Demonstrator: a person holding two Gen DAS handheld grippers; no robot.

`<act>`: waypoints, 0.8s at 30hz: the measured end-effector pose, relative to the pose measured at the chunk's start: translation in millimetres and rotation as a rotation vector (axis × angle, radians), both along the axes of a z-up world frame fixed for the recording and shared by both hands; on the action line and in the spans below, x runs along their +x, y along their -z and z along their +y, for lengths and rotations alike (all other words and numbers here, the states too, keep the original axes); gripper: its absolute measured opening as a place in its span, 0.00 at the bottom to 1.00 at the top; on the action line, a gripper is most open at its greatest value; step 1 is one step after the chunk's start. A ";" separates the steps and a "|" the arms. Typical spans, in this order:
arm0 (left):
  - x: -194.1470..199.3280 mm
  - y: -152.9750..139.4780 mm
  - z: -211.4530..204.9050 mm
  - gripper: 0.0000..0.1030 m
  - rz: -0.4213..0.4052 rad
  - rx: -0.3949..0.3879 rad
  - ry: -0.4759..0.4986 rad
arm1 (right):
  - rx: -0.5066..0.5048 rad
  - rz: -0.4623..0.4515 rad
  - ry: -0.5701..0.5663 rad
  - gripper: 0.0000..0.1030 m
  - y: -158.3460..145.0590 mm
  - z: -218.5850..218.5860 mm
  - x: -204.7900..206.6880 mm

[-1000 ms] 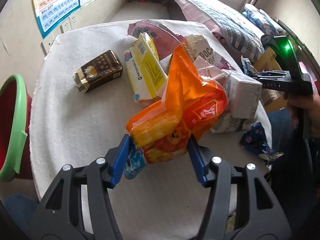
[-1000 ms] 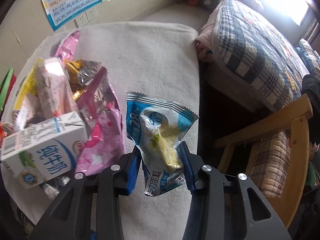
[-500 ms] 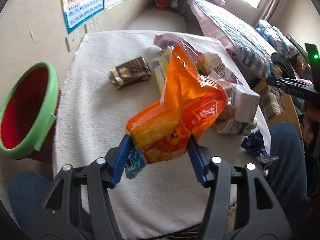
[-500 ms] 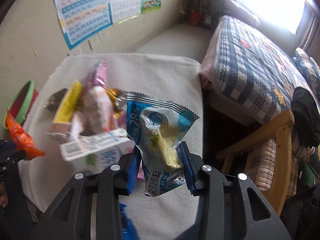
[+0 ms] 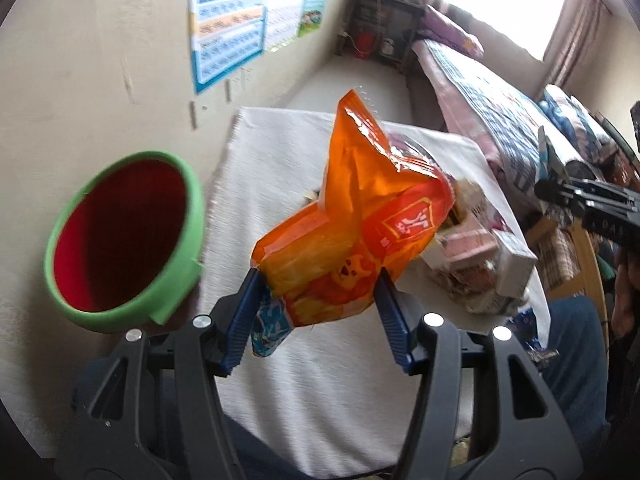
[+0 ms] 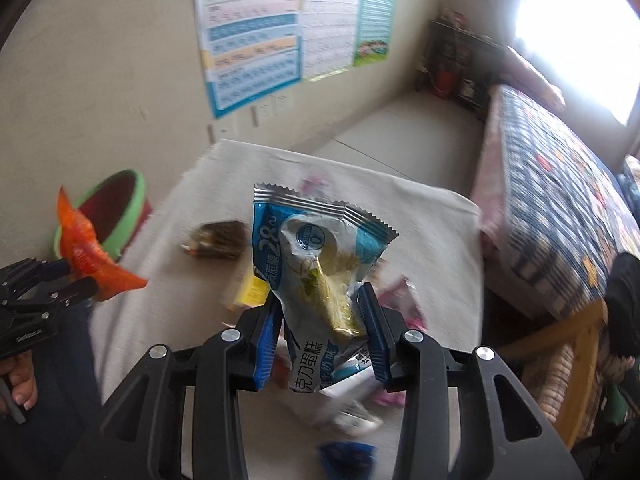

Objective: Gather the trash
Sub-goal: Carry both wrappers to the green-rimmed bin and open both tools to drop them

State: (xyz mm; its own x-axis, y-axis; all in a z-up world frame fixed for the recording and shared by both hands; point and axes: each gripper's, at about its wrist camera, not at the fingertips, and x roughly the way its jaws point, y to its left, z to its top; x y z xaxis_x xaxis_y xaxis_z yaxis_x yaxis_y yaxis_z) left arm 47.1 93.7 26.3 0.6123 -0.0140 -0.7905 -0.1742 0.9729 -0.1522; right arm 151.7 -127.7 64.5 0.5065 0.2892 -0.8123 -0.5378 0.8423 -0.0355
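The left tool grips a crinkled orange plastic snack bag by its lower end, blue fingers pinching either side, the bag's long axis rising up and away from the fingers; the round bin with a green rim and red inside stands to the left of that tool, off the edge of the surface covered in white cloth, mouth tipped toward the camera; the right tool is clamped on a blue-and-silver foil cake wrapper, held upright above the heap of cartons and wrappers on the cloth; seen from the right wrist, the bin lies well off to the left, beyond the left tool; by that layout the left tool is plainly the nearer to the bin, and a short swing leftward would likely bring the orange bag over the opening first, the right tool having to cross the whole surface.
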 end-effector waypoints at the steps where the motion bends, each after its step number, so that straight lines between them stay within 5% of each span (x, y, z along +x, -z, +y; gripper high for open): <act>1: -1.5 -2.0 5.8 0.53 -0.004 0.001 -0.013 | 0.003 -0.002 -0.015 0.36 -1.2 9.3 -1.9; 24: -34.6 -14.1 182.2 0.53 -0.048 -0.003 -0.321 | 0.107 0.022 -0.385 0.37 -5.3 244.8 -30.2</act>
State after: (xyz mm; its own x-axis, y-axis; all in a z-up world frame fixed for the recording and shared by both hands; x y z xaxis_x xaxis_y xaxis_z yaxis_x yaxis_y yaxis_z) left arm 12.5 275.9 40.4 0.6220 0.1841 -0.7610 -0.4651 0.8688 -0.1699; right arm 121.5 117.1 69.8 0.3275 0.5385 -0.7764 -0.8146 0.5772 0.0568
